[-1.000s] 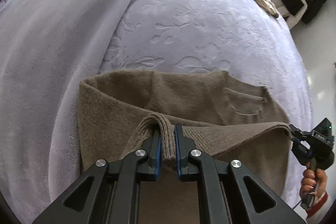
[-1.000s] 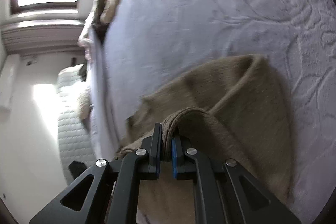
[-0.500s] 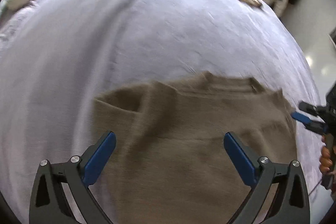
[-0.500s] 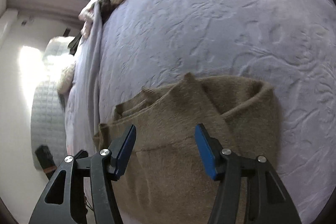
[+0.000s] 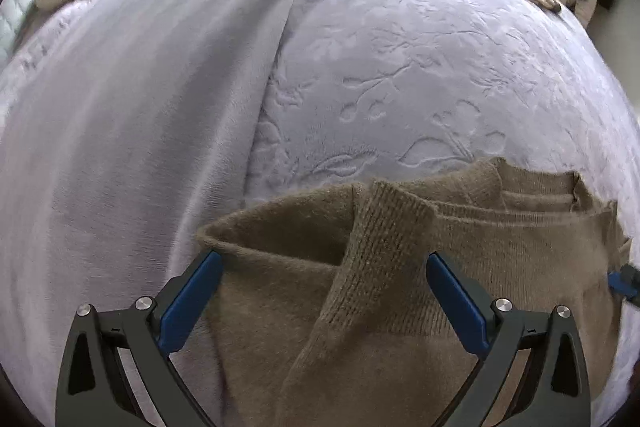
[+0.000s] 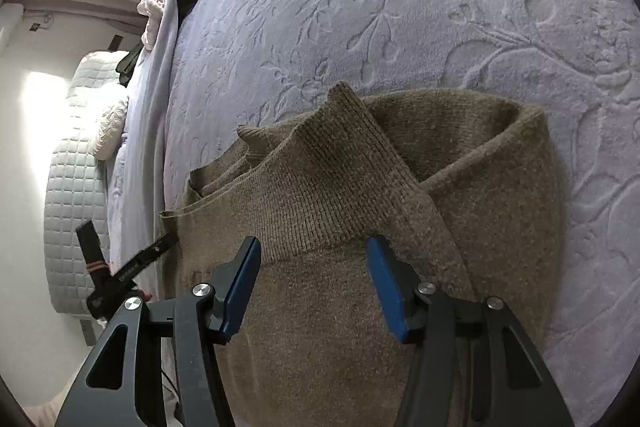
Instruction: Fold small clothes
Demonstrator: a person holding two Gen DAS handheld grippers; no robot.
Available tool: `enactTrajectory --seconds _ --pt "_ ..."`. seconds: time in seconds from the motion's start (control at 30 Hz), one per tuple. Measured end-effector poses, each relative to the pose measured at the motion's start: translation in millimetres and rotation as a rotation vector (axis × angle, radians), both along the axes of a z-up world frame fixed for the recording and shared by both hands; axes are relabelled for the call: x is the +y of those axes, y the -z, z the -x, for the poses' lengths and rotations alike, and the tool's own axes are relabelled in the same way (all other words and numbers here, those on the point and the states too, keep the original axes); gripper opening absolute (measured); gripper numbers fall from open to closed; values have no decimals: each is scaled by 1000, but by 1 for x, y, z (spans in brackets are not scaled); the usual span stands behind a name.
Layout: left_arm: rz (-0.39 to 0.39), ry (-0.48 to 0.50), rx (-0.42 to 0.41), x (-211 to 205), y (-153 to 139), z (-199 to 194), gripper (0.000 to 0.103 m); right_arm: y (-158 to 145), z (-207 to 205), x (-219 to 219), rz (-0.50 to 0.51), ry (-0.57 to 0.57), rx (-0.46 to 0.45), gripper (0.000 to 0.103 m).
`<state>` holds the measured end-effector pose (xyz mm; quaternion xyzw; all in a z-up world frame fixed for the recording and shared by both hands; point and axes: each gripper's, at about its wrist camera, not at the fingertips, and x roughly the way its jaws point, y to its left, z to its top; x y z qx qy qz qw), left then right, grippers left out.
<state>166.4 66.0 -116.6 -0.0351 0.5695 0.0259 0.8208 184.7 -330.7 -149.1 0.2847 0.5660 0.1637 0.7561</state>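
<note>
On the embossed lilac bedspread (image 5: pixel 420 59), a folded brown knit sweater (image 5: pixel 400 287) lies beneath my two released grippers.

My left gripper (image 5: pixel 324 301) is spread wide, my right gripper (image 6: pixel 314 287) half spread after opening; neither pinches wool. I should square the ribbed cuff (image 6: pixel 332 163) and smooth this soft, fuzzy, springy knit before folding again.

Left gripper (image 5: pixel 324 301) fingers spread wide above the folded brown sweater (image 5: pixel 400 267).
</note>
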Motion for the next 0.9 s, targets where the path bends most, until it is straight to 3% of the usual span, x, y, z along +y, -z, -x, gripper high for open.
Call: enactTrajectory --seconds 0.17,0.3,0.4,0.57,0.7,0.9 --pt "-16 25 -21 -3 -20 24 103 -15 11 -2 66 -5 -10 60" --pt "-49 -19 -39 4 -42 55 103 -26 31 -6 52 6 -18 63" --pt "33 -50 -6 11 -43 76 103 -30 52 -5 38 12 -11 63" --pt "33 -23 50 4 -42 122 103 -30 92 2 6 22 23 65" --pt "102 -14 120 2 -33 154 103 -27 129 14 -19 5 53 65" --pt "175 -81 189 11 -21 198 103 -17 169 35 -61 -13 108 66"
